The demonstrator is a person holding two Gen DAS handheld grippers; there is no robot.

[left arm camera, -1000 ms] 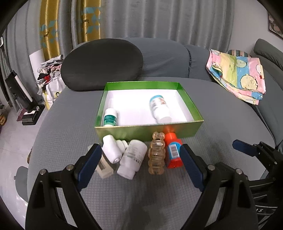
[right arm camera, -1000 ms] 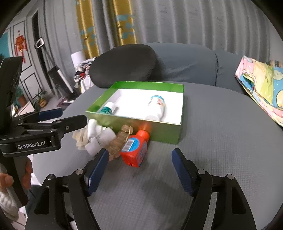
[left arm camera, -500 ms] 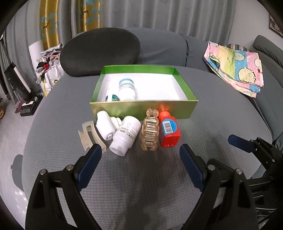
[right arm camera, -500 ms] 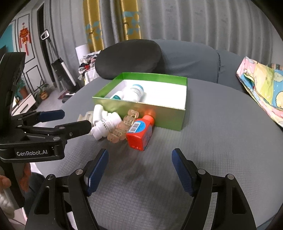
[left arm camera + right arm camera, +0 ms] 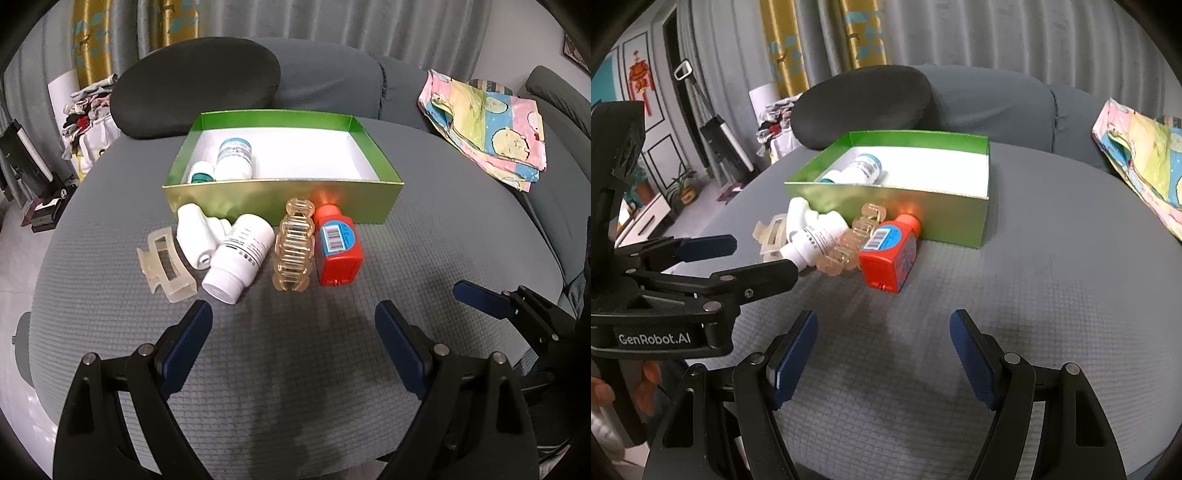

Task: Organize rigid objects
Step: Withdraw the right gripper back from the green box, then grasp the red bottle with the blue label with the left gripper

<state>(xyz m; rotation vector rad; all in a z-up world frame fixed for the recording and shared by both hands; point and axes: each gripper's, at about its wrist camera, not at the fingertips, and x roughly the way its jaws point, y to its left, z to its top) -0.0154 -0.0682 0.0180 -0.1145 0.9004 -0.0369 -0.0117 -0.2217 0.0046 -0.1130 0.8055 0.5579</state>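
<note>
- left gripper (image 5: 293, 319): jaws apart, nothing between them, held over bare grey cloth, aimed at the row of loose items
- right gripper (image 5: 882, 328): jaws apart, empty, over bare cloth just short of the red bottle; in the left view it shows at the right edge
- a hand (image 5: 646, 384) holds the left tool, low at the left edge of the right view
- red bottle (image 5: 338, 247): lying on its side, barcode label up, cap end against the front wall of the box
- amber hair clip (image 5: 293, 245): lying just left of the red bottle, touching it
- big white bottle (image 5: 240, 258): on its side, left of the amber clip, cap toward the camera
- small white bottle (image 5: 194, 236): on its side, leaning against the big white bottle
- pale hair clip (image 5: 166, 264): far left of the row, flat on the cloth
- green box (image 5: 280, 195): open, white inside, right behind the row
- inside the box at its left end: a teal-capped bottle (image 5: 235, 158) lying down, and a smaller teal bottle (image 5: 201, 175) beside it; the rest of the floor is bare
- table (image 5: 443, 236): round, covered in grey textured cloth
- dark cushion (image 5: 199, 96) behind the box
- patterned cloth (image 5: 491, 125) on the sofa, well to the right
</note>
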